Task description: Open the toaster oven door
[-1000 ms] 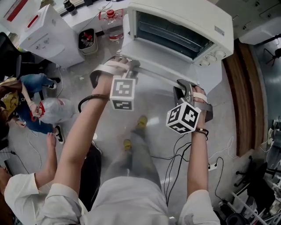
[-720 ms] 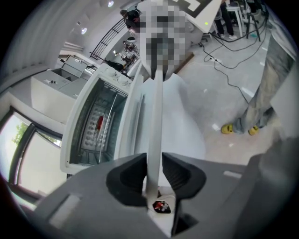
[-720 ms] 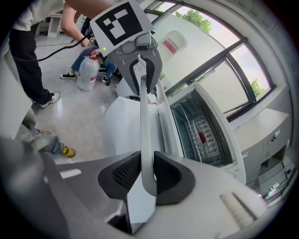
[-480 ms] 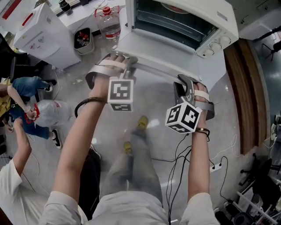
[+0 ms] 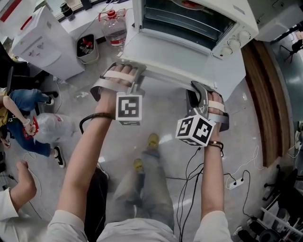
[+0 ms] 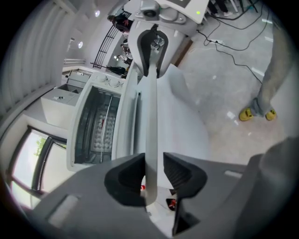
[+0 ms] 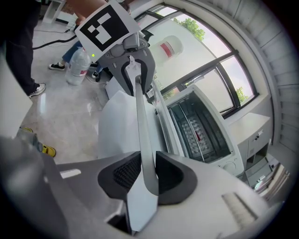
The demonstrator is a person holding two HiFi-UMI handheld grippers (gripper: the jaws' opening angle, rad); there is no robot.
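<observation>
The white toaster oven (image 5: 236, 14) stands at the top of the head view with its door (image 5: 165, 54) swung down and out, so the rack inside (image 5: 184, 23) shows. Along the door's front edge runs a grey handle bar (image 5: 165, 78). My left gripper (image 5: 135, 75) is shut on the bar's left end and my right gripper (image 5: 196, 90) on its right end. In the left gripper view the bar (image 6: 150, 116) runs up from between my jaws (image 6: 153, 175). In the right gripper view the bar (image 7: 142, 130) sits pinched between the black pads (image 7: 148, 175).
A water bottle (image 5: 112, 23), a small bin (image 5: 86, 47) and a white cabinet (image 5: 42, 38) stand on the floor at the upper left. A person crouches at the left edge (image 5: 23, 118). Cables (image 5: 189, 170) trail over the floor. A wooden counter edge (image 5: 260, 94) runs down the right.
Both grippers have sunk with the handle bar, and the door has swung further down and open. The person at the left has shifted.
</observation>
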